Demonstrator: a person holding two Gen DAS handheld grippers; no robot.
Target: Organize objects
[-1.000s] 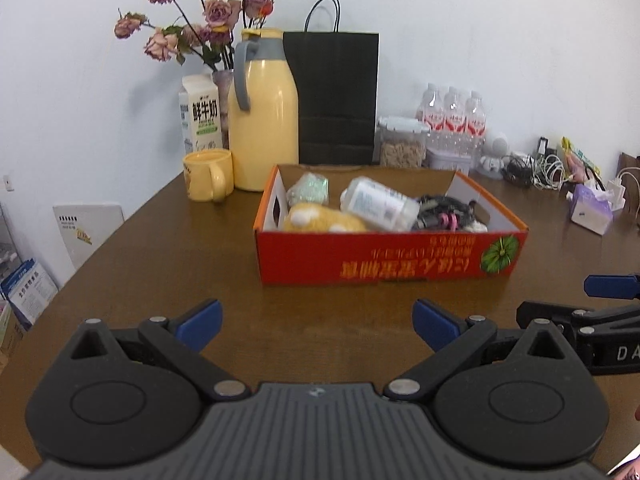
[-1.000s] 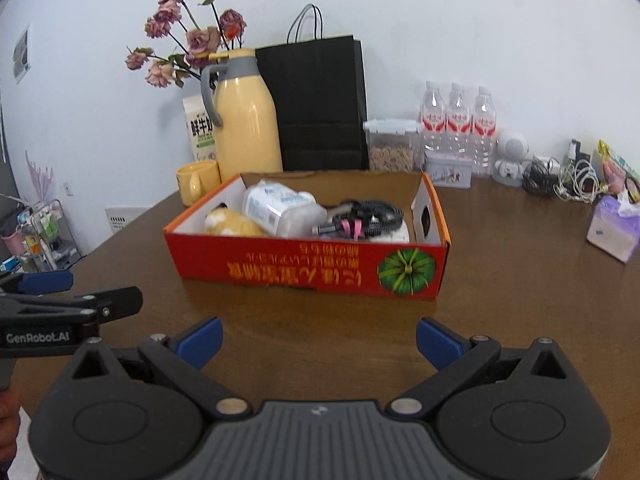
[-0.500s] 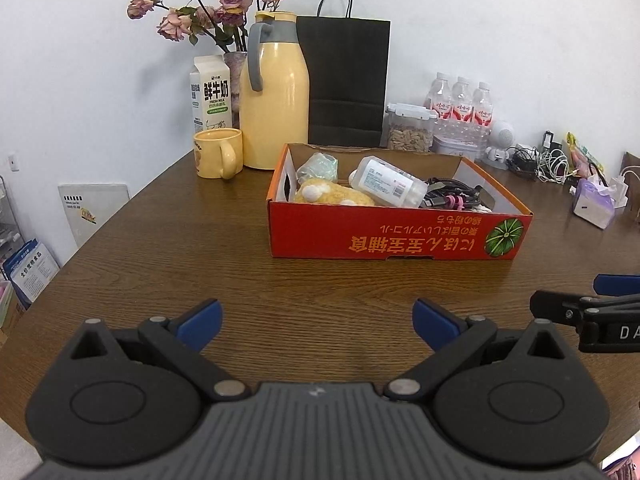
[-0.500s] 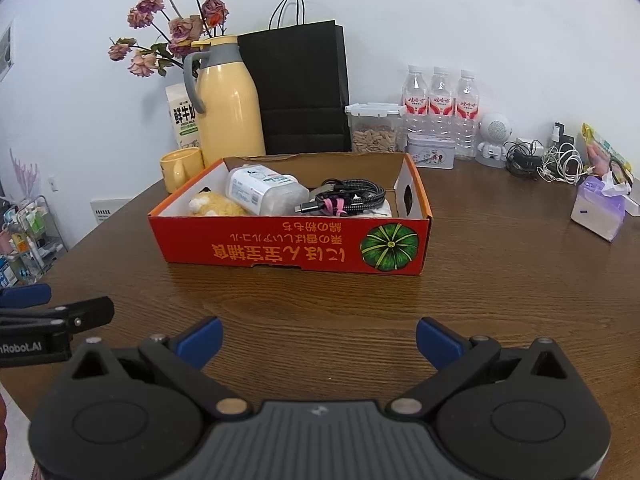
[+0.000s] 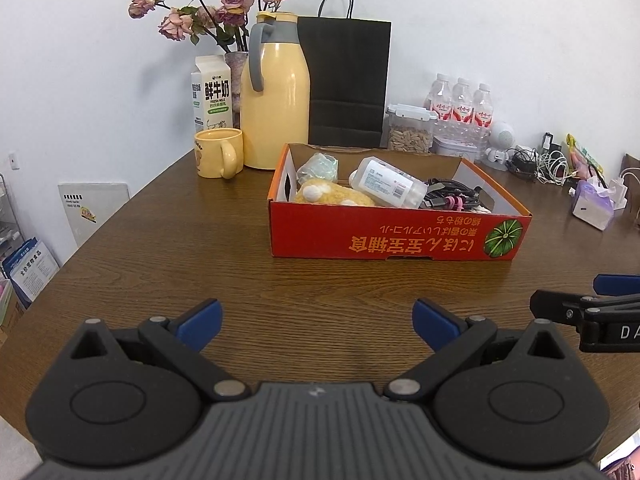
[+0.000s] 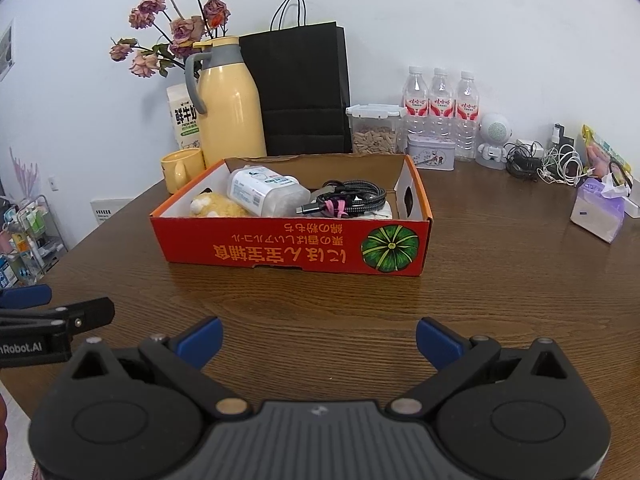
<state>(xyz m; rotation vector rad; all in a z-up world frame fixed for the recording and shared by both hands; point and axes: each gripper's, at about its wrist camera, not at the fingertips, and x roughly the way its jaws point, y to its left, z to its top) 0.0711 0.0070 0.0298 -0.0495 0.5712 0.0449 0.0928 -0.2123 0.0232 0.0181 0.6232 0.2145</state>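
The rectangular red cardboard box (image 6: 292,246) sits on the grained brown wooden table (image 6: 500,280), holding a fluffy yellow plush toy (image 5: 334,196). The left gripper (image 5: 316,318) and right gripper (image 6: 318,338) are spread wide, empty.

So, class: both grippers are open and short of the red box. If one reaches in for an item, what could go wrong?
1. The cable bundle is a coiled tangle resting against the white bottle; lifting it may drag or snag the neighbours.
2. The white bottle lies on its side, so it may roll from a pinch.
3. The red box looks like light cardboard; a finger catching its wall could shove it toward the yellow mug.
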